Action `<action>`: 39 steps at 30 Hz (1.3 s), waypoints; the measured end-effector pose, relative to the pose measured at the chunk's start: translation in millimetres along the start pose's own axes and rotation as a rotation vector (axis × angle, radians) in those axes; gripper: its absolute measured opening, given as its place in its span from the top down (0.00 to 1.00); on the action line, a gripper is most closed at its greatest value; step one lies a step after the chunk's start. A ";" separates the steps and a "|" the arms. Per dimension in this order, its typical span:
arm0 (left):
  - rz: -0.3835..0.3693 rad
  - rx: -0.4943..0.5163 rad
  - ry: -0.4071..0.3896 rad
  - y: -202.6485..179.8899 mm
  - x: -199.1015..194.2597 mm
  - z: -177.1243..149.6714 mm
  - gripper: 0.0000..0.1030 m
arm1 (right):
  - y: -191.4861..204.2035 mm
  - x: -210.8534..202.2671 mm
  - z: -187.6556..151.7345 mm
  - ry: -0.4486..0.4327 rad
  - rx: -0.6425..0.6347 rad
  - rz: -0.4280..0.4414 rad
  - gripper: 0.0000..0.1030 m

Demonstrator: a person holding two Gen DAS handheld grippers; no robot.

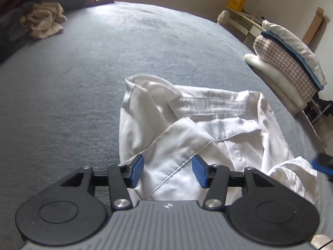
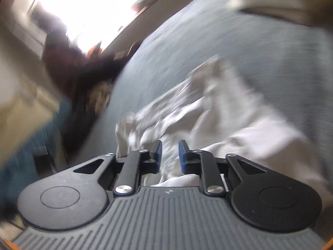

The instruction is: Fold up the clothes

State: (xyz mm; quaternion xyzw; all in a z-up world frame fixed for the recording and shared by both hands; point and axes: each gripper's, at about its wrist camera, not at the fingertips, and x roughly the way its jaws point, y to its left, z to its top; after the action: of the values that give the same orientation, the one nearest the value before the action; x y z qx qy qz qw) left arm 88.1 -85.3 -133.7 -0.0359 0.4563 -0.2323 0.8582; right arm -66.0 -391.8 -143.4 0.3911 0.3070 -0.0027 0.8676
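The wide grey-blue fleecy bedcover (image 1: 100, 66) lies bare to the left of and beyond the crumpled white cotton shirt (image 1: 187, 125), leaving broad room to pass there. On the far left a rumpled cream towel heap (image 1: 44, 21) and dark bedding (image 1: 12, 31) crowd the corner. On the right edge a tall stack of folded clothes, checked pink and white (image 1: 291, 62), stands close beside the shirt and narrows that side.
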 end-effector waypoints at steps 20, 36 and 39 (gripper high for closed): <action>-0.321 0.000 0.397 -170.7 54.7 -23.8 0.49 | -133.1 -25.4 -10.7 -0.005 0.663 0.021 0.55; -0.265 -0.004 0.396 -172.3 71.0 -24.6 0.80 | -101.6 -10.8 33.6 0.047 0.421 -0.019 0.57; -0.279 -0.037 0.389 -164.2 71.6 -24.6 0.89 | -89.7 -8.6 31.9 0.082 0.326 -0.064 0.61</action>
State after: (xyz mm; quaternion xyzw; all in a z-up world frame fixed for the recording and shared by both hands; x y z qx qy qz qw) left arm 42.3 -258.6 -157.9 -0.0687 0.6077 -0.3429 0.7130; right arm -78.1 -477.8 -183.4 0.5165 0.3501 -0.0641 0.7788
